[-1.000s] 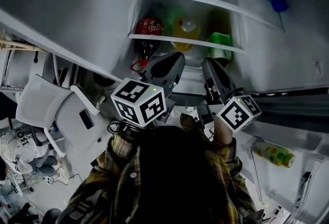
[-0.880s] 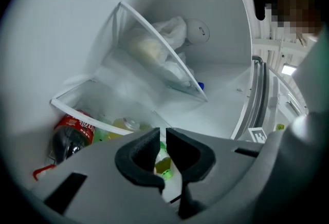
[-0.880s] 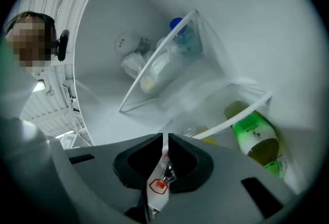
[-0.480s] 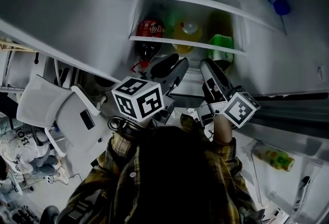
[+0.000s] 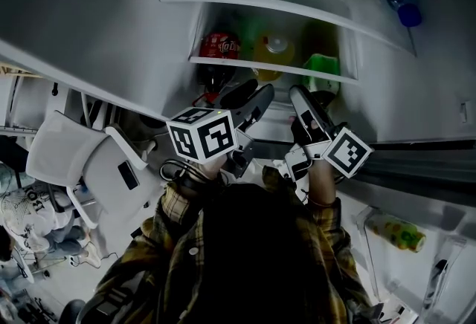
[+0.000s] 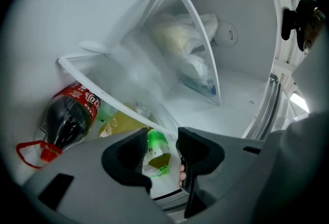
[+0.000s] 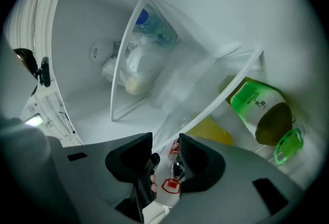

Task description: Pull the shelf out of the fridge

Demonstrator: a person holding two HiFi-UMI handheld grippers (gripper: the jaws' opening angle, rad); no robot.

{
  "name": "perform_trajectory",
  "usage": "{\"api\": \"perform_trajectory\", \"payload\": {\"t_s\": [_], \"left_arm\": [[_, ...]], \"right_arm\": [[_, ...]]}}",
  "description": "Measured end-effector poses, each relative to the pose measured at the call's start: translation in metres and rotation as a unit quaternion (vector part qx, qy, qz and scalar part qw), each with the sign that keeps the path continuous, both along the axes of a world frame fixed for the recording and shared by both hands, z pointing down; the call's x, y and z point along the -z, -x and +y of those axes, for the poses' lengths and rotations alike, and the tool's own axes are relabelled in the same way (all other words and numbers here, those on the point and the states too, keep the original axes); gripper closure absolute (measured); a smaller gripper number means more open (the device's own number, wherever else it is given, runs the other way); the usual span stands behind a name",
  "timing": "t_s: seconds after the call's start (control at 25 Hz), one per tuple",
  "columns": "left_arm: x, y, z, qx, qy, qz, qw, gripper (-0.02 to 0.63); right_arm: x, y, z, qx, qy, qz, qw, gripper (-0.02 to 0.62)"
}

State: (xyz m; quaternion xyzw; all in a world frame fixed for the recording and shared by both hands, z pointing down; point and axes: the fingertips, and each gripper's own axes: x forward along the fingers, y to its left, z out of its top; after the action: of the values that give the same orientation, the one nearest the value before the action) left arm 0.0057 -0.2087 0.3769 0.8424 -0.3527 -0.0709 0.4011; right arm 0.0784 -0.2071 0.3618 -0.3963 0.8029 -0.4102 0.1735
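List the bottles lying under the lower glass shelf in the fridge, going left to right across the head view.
red-labelled cola bottle → yellow drink bottle → green bottle

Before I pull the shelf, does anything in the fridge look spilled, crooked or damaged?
Nothing looks spilled or broken. The one oddity: the cola bottle and the green bottle below the lower shelf seem to lie on their sides, necks pointing out toward the front, so they could roll.
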Motion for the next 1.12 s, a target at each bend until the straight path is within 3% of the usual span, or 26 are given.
{"api": "perform_trajectory", "payload": {"t_s": [0.32,0.96,1.12], "left_arm": [[-0.015,0.000,-0.015,0.004,0.027,0.013,0.9995,0.430],[-0.017,-0.001,-0.047,0.034,0.042,0.054,0.9971,0.430],[-0.020,-0.002,-0.052,0.037,0.044,0.055,0.9968,0.430]], "right_arm": [[-0.012,-0.001,-0.012,0.004,0.022,-0.033,0.999,0.445],[-0.040,-0.001,-0.041,0.006,0.073,-0.086,0.994,0.445],[-0.039,-0.002,-0.048,0.013,0.067,-0.086,0.994,0.445]]}}
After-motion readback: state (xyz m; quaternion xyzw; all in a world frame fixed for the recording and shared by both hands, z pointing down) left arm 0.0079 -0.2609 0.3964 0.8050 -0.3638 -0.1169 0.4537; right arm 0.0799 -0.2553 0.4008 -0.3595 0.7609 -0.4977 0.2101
